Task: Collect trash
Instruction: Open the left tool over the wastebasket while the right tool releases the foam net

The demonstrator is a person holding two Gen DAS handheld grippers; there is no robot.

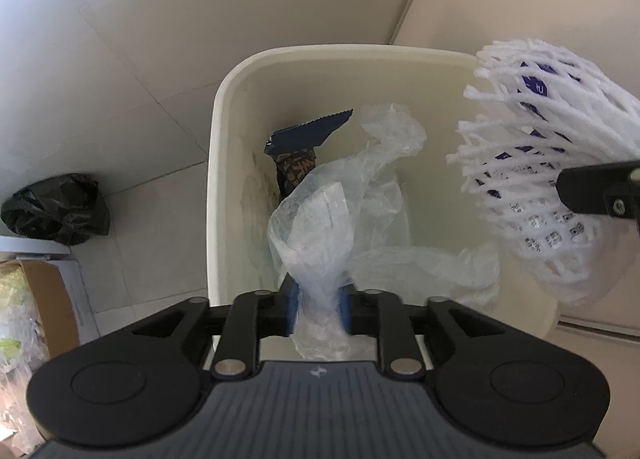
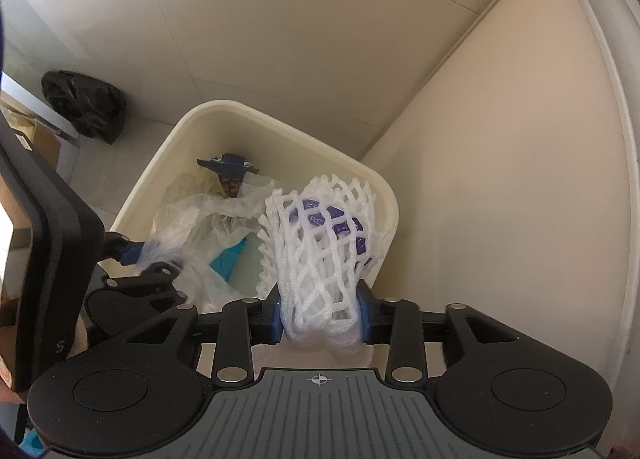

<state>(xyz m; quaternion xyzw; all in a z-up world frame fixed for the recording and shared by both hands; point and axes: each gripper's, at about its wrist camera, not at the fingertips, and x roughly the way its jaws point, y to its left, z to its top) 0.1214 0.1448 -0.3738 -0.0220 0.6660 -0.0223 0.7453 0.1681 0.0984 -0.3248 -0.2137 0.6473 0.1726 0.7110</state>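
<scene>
The left tool (image 1: pixel 318 309) pinched a clear plastic bag (image 1: pixel 320 227) between its blue pads, hanging into the cream bin (image 1: pixel 216 147). The right tool (image 2: pixel 322 319) gripped a white foam net (image 2: pixel 320 243) over the same bin, above a dark wrapper (image 1: pixel 300 139).

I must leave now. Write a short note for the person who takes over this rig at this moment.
Left gripper: clear plastic bag between its pads, over the cream bin.
Right gripper: shut on white foam net, also over the bin.
Done: dark snack wrapper already in the bin.
Left: drop both pieces in. A black bag lies on the floor; perhaps collect it next.
</scene>
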